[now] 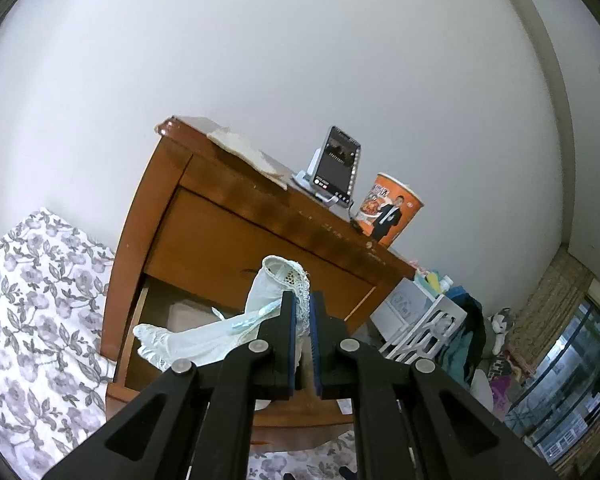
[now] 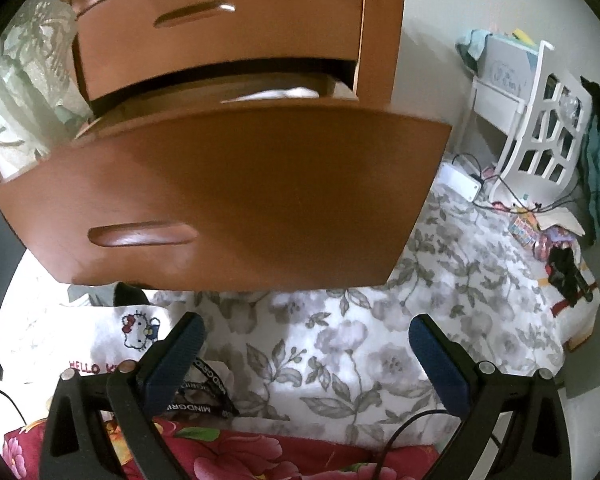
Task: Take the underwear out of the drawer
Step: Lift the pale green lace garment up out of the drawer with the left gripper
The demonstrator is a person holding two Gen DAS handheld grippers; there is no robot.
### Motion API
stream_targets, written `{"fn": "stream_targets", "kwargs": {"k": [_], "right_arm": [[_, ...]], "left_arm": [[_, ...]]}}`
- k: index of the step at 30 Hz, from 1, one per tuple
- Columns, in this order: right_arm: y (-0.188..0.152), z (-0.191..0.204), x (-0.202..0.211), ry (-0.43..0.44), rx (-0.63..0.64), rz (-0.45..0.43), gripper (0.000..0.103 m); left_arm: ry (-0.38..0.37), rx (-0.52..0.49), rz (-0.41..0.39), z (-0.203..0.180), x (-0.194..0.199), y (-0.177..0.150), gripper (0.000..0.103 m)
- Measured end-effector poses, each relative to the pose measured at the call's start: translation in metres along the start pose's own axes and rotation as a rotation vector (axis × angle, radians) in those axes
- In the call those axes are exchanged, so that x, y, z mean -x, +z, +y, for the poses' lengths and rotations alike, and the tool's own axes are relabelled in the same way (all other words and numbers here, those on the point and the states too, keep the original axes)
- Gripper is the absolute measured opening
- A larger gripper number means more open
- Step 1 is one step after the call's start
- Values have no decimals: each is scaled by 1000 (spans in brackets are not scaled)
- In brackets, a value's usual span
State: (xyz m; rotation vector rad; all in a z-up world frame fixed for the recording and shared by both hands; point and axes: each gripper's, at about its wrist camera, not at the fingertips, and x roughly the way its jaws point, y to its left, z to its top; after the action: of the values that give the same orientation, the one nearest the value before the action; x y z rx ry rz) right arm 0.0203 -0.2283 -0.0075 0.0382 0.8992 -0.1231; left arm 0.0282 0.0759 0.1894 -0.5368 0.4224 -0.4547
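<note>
Black linkage arms fill the foreground of the left wrist view, and the left gripper (image 1: 302, 312) is seen clamped on a pale blue piece of underwear (image 1: 216, 338) with lace trim. One end of the garment is bunched above the fingertips, while the rest is draped down and to the left, in front of the open lower drawer (image 1: 140, 320) of a brown wooden nightstand (image 1: 236, 236). The underwear is held up clear of the drawer. On the nightstand top a phone on a stand (image 1: 336, 168) and an orange cup (image 1: 392, 212) are seen close together, with a folded cloth (image 1: 248, 152) lying further left. A floral bedsheet (image 1: 32, 300) is visible at the left.

From the right wrist view, the right gripper (image 2: 306, 344) is seen with its blue-padded fingers spread wide apart and nothing between them, held over the floral sheet just below the pulled-out drawer front (image 2: 228, 196). Something white is glimpsed inside the drawer behind that front. A white rack (image 2: 540, 128) is seen at the right.
</note>
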Motion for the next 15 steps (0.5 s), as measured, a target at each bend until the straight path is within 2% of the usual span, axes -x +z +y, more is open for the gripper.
{"fn": "stream_targets", "kwargs": {"k": [9, 15], "right_arm": [[0, 8, 18, -16, 25, -93, 103], [-2, 10, 27, -27, 34, -140, 103]], "left_arm": [[-5, -17, -23, -10, 30, 0, 6], [14, -22, -2, -13, 45, -5, 6]]}}
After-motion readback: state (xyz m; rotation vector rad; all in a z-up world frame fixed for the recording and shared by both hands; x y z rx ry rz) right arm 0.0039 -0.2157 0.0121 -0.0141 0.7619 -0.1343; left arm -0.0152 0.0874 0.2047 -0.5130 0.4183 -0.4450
